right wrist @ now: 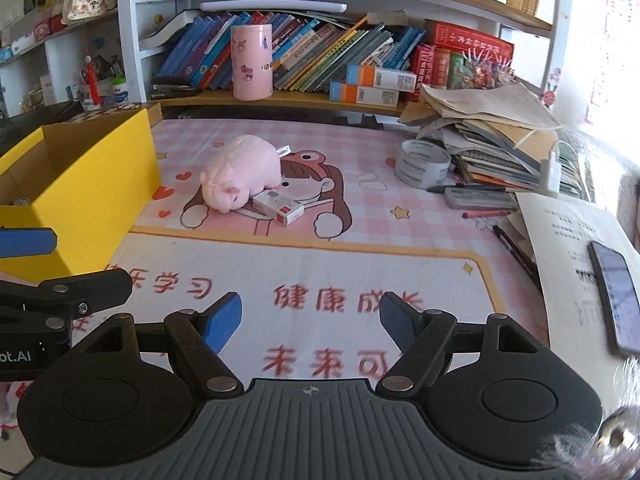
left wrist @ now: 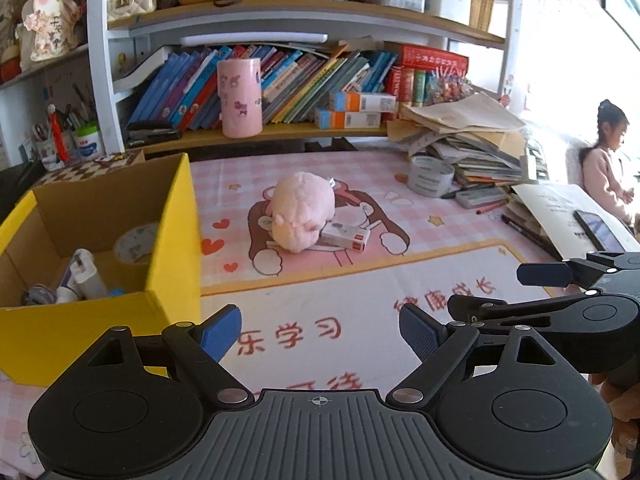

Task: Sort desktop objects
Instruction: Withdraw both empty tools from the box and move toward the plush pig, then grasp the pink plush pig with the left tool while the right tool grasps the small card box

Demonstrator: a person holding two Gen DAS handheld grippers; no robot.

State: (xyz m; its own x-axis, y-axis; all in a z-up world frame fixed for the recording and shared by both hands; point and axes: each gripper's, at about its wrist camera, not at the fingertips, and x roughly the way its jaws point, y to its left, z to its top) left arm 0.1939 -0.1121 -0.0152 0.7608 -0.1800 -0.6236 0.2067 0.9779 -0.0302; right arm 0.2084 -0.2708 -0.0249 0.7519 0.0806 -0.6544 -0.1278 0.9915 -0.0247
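A pink plush pig [left wrist: 302, 216] [right wrist: 242, 172] lies mid-desk on the pink mat, with a small white box [left wrist: 346, 237] [right wrist: 279, 205] against its front. A yellow cardboard box [left wrist: 100, 264] [right wrist: 84, 184] stands at the left; it holds a tape roll [left wrist: 138, 244], a white bottle [left wrist: 86, 274] and small items. A grey tape roll [left wrist: 430, 176] [right wrist: 422, 163] sits at the right. My left gripper [left wrist: 320, 336] is open and empty, near the desk front beside the yellow box. My right gripper [right wrist: 310, 324] is open and empty, to the right of the left one.
A shelf of books with a pink cylinder [right wrist: 252, 62] runs along the back. A messy stack of papers and books [right wrist: 492, 140], pens [right wrist: 484, 214], a sheet of paper and a phone [right wrist: 616, 300] fill the right side. A child [left wrist: 604, 160] sits at far right.
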